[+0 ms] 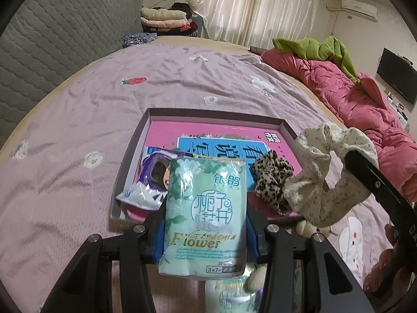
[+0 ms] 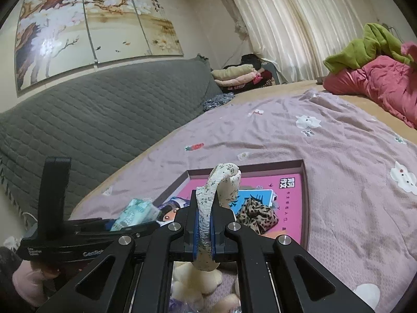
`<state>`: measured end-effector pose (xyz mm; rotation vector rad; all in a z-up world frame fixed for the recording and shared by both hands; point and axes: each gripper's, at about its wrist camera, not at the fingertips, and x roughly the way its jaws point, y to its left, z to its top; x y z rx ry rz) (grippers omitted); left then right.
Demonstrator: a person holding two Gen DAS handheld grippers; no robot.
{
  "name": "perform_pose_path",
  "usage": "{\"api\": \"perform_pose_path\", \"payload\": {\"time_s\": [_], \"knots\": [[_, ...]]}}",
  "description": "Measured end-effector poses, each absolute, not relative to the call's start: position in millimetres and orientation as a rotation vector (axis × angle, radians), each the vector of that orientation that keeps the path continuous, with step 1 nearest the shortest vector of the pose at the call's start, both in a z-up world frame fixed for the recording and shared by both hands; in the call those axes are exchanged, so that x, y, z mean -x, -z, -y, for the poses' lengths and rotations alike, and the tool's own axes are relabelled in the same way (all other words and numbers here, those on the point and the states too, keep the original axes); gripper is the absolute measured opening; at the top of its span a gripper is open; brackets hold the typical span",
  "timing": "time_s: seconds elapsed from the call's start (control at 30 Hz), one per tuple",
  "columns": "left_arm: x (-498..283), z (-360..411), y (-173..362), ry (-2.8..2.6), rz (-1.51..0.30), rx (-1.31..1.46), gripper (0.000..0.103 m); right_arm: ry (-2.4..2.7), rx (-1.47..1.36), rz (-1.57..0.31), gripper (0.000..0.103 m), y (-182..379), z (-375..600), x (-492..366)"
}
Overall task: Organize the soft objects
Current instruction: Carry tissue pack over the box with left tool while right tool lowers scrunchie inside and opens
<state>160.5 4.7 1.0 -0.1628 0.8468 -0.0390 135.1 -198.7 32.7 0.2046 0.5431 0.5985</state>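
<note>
Tissue pack glossy plastic; scrunchie soft matt cloth; bedspread textured cloth.

Left gripper: matte black linkage arms w/ triangular cut-outs, round silver screw heads at pivots, blue pads on inner finger faces. In right wrist view its body at 9 o'clock: black, upright block on top, white lettering on side, partly legible.

Right gripper: same build, black arms, silver screws, blue pads. In left wrist view its black housing at 3 o'clock, small screw, white letters.

Pink sleeve at 8 o'clock.
</note>
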Motion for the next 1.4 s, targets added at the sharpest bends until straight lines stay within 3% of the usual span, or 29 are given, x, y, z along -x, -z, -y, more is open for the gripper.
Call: {"api": "perform_pose_path", "payload": {"time_s": [0.8, 1.4], "knots": [[-199.7, -19.6, 12.8, -0.007, -0.857, 0.14, 0.048, -0.655, -0.237, -0.54, 0.006, -25.1, 171.9, -160.0], [-217.7, -16.3, 30.0, 0.0, -0.888, 0.129, 0.048, -0.567, -0.213, -0.714, 0.007, 19.4, 171.2, -190.0]]}}
